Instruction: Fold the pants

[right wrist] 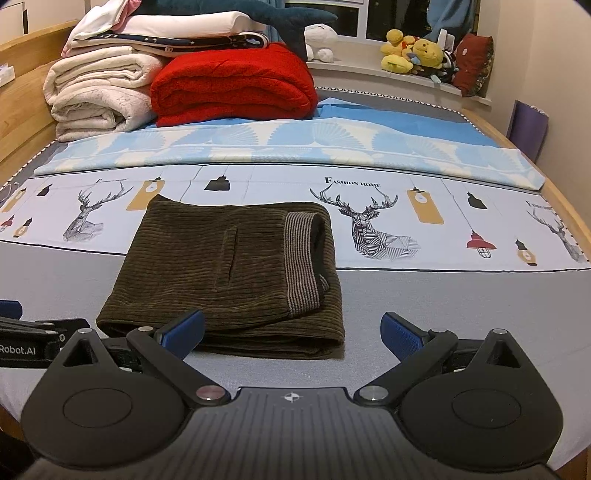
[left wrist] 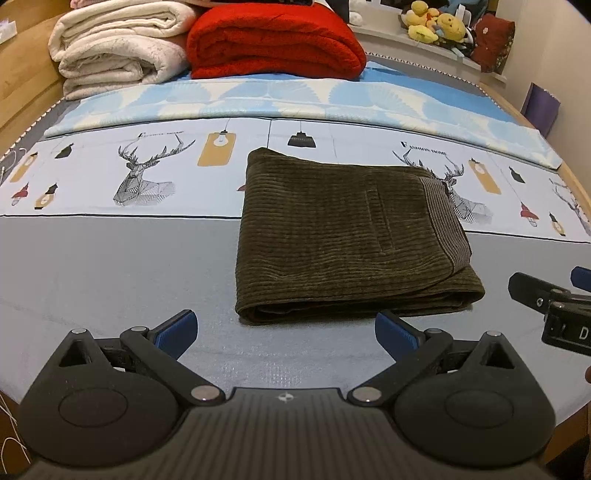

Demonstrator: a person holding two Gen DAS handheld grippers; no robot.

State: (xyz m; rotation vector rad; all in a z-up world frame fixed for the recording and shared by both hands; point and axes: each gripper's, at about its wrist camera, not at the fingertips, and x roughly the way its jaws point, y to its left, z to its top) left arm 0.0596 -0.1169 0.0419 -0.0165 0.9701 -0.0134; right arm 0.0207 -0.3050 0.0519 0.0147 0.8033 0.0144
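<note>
Both cameras sit low at the near edge of the bed (left wrist: pixel 110 266), and we look forward along it toward the window sill at the far end. In the left wrist view the left hand-held gripper (left wrist: pixel 286 332) fills the bottom of the frame, with the folded pants (left wrist: pixel 343 236) just ahead and right of centre. In the right wrist view the right hand-held gripper (right wrist: pixel 291 334) does the same, pants (right wrist: pixel 221 266) left of centre. We see the same bedding, red blanket (left wrist: pixel 273 40) and plush toys (left wrist: pixel 436 22) in both. Each view catches the other gripper at its inner edge.
</note>
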